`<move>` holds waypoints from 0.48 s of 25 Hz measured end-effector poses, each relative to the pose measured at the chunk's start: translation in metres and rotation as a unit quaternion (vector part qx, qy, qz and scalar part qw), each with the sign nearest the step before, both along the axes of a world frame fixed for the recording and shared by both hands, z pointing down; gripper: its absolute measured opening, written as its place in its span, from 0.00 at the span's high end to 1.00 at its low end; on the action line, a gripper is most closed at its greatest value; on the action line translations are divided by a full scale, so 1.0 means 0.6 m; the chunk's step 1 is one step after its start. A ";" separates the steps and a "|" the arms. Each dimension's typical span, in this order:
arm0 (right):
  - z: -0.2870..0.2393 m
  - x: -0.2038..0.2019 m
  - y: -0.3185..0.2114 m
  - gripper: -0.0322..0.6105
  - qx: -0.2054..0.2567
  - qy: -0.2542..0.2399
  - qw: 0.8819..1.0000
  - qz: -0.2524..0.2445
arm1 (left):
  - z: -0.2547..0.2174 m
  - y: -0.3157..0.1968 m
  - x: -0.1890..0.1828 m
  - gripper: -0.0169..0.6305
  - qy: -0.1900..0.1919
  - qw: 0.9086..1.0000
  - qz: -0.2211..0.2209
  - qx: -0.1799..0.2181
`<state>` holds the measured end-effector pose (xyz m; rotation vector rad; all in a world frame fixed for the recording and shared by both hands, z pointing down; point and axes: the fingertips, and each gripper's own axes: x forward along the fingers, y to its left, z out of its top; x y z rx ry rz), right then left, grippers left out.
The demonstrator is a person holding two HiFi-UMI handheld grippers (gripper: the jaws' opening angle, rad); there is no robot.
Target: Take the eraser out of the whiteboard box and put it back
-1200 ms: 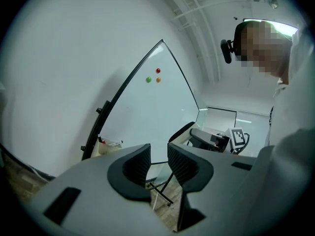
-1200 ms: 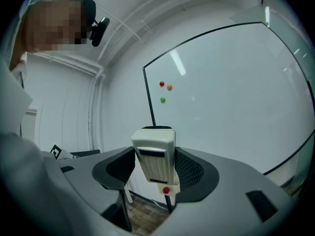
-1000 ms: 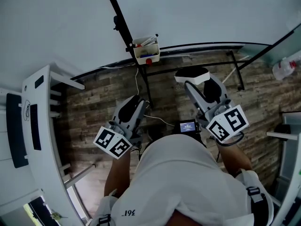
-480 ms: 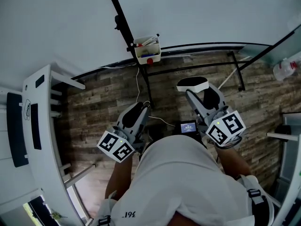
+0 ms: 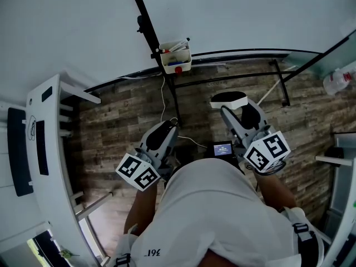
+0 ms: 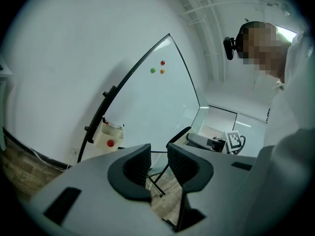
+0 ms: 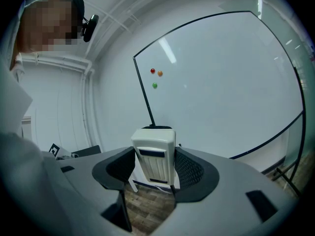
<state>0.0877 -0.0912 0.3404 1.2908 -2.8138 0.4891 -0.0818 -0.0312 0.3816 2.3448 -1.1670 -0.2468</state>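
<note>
The cream whiteboard box point(image 5: 177, 57) hangs on the black frame at the whiteboard's lower edge, with markers and a red item in it; it also shows in the left gripper view point(image 6: 109, 140). My right gripper point(image 5: 232, 105) is shut on the white eraser point(image 5: 228, 99), held well below and to the right of the box. In the right gripper view the eraser point(image 7: 153, 154) stands upright between the jaws of that gripper point(image 7: 155, 156). My left gripper point(image 5: 166, 131) point(image 6: 158, 151) hangs lower left of the box, jaws nearly together with nothing between them.
The whiteboard point(image 7: 221, 92) carries three small magnets point(image 7: 156, 76). Black stand legs point(image 5: 278, 77) cross the wooden floor. A white rack point(image 5: 50, 149) stands at the left, a small lit screen point(image 5: 222, 149) sits near my body, and a bottle point(image 5: 339, 79) is at the far right.
Both grippers drew slightly back toward my body, the left one also shifting right. The eraser stayed in the right gripper. In the last half second, almost nothing moved.
</note>
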 end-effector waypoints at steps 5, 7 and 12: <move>0.001 -0.002 0.001 0.53 -0.001 0.001 1.000 0.000 | 0.000 0.000 -0.005 0.82 0.002 1.000 -0.003 0.000; 0.000 -0.004 0.002 0.53 0.000 0.002 1.000 0.001 | 0.000 0.000 -0.009 0.82 0.002 1.000 -0.004 -0.001; -0.004 -0.012 -0.004 0.53 0.004 0.003 1.000 0.002 | 0.000 -0.005 -0.021 0.82 0.002 1.000 -0.007 0.000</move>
